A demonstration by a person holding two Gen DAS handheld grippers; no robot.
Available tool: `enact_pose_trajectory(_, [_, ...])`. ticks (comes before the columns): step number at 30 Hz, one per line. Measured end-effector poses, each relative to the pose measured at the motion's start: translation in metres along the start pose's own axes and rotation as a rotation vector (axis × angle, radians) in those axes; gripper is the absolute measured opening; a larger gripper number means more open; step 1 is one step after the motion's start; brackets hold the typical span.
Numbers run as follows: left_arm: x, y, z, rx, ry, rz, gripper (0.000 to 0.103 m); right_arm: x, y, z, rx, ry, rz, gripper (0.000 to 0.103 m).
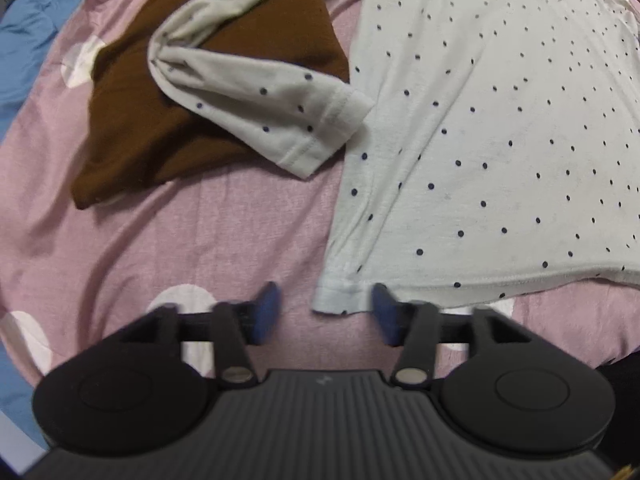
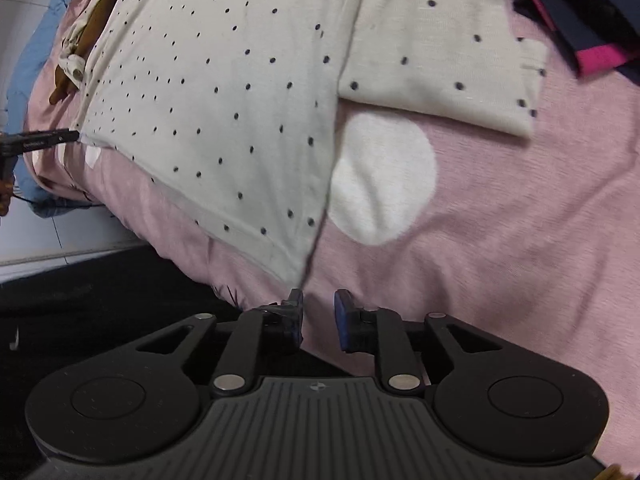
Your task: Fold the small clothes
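Observation:
A white long-sleeved shirt with small dark dots lies spread flat on a pink bedsheet. Its left sleeve is bent back over a folded brown garment. My left gripper is open, straddling the shirt's left hem corner without its blue pads pressing on it. In the right wrist view the shirt runs to a pointed right hem corner, just ahead of my right gripper. That gripper is open with only sheet between its pads. The right sleeve lies flat.
A blue cloth hangs past the sheet's left side. A dark garment with pink trim lies beyond the right sleeve. The bed's near edge drops to a dark floor. The left gripper's finger shows at the shirt's far hem corner.

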State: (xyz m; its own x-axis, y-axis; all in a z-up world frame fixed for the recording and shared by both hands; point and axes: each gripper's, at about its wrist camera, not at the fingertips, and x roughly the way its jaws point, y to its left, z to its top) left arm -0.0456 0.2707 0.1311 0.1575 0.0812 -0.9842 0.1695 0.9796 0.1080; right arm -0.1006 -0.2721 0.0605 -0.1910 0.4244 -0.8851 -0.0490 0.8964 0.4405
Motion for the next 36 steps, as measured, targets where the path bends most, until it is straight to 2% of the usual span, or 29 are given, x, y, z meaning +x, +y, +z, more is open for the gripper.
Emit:
enact_pose_trajectory(2, [-0.015, 0.003, -0.002, -0.021, -0.043, -0.017, 0.071, -0.014, -0.006, -0.006, 0.019, -0.037, -0.016, 0.04])
enact_pose_trajectory(3, [-0.024, 0.003, -0.003, -0.033, -0.069, -0.029, 0.075, -0.02, -0.007, -0.007, 0.026, -0.052, -0.02, 0.04])
enact_pose_trajectory(5, [-0.039, 0.0, -0.001, -0.057, -0.115, -0.016, 0.091, -0.033, -0.011, -0.009, 0.015, -0.104, -0.048, 0.04])
enact_pose_trajectory(8, [-0.06, -0.01, 0.009, -0.09, -0.206, -0.021, 0.103, -0.049, -0.009, -0.004, -0.031, -0.201, -0.113, 0.04])
enact_pose_trajectory(11, [-0.068, -0.031, 0.023, -0.092, -0.241, -0.041, 0.103, -0.058, 0.0, 0.007, -0.114, -0.309, -0.174, 0.04])
enact_pose_trajectory(14, [-0.067, -0.058, 0.036, -0.052, -0.257, -0.052, 0.103, -0.059, 0.01, 0.016, -0.22, -0.36, -0.25, 0.041])
enact_pose_trajectory(16, [-0.064, -0.08, 0.043, -0.036, -0.252, -0.049, 0.103, -0.054, 0.014, 0.023, -0.257, -0.371, -0.305, 0.041])
enact_pose_trajectory(18, [-0.061, -0.096, 0.046, -0.019, -0.249, -0.084, 0.103, -0.053, 0.007, 0.028, -0.22, -0.378, -0.322, 0.044])
enact_pose_trajectory(20, [-0.06, -0.107, 0.048, -0.019, -0.253, -0.119, 0.103, -0.054, -0.006, 0.029, -0.177, -0.376, -0.328, 0.057])
enact_pose_trajectory(21, [-0.059, -0.113, 0.047, -0.02, -0.252, -0.138, 0.103, -0.053, -0.011, 0.028, -0.168, -0.373, -0.335, 0.059])
enact_pose_trajectory(26, [-0.048, -0.125, 0.048, -0.019, -0.217, -0.158, 0.103, -0.055, -0.032, 0.024, -0.212, -0.364, -0.313, 0.06])
enact_pose_trajectory(30, [-0.046, -0.131, 0.047, -0.012, -0.2, -0.173, 0.103, -0.053, -0.032, 0.032, -0.339, -0.339, -0.311, 0.06])
enact_pose_trajectory(32, [-0.045, -0.134, 0.048, -0.009, -0.192, -0.176, 0.103, -0.053, -0.033, 0.037, -0.384, -0.328, -0.278, 0.06])
enact_pose_trajectory(36, [-0.044, -0.141, 0.047, 0.01, -0.175, -0.162, 0.103, -0.04, -0.043, 0.045, -0.4, -0.246, -0.244, 0.06])
